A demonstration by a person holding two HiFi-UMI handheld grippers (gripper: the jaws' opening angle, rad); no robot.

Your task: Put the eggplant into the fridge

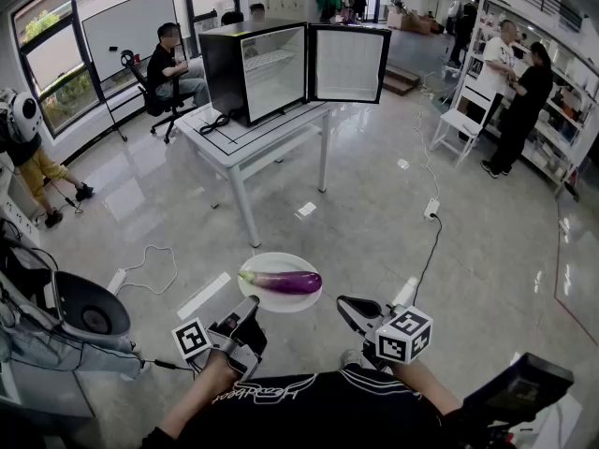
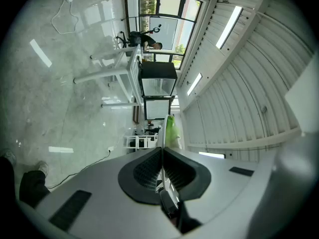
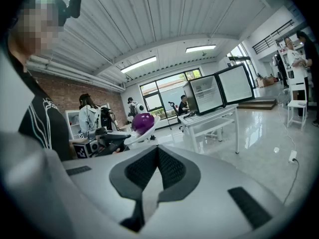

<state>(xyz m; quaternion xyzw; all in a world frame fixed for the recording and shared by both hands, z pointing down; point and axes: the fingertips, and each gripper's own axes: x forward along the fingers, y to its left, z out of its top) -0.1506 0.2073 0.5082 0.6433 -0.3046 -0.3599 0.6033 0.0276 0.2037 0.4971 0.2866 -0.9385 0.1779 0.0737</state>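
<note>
A purple eggplant (image 1: 284, 282) with a green stem lies on a white plate (image 1: 267, 302) held in the air in front of me. My left gripper (image 1: 253, 305) is shut on the plate's near rim; in the left gripper view the rim (image 2: 162, 128) runs edge-on out of the jaws, with the green stem (image 2: 172, 131) beside it. My right gripper (image 1: 344, 304) hangs shut and empty just right of the plate. The black fridge (image 1: 257, 68) stands on a white table (image 1: 234, 137) ahead, its door (image 1: 348, 64) swung wide open. The right gripper view shows the eggplant (image 3: 143, 121) and the fridge (image 3: 204, 93).
Cables and a power strip (image 1: 431, 209) lie on the glossy floor between me and the table. A person sits on a chair (image 1: 168, 68) left of the fridge. Two people stand by shelves (image 1: 515, 92) at the right. Equipment (image 1: 84, 316) crowds my left side.
</note>
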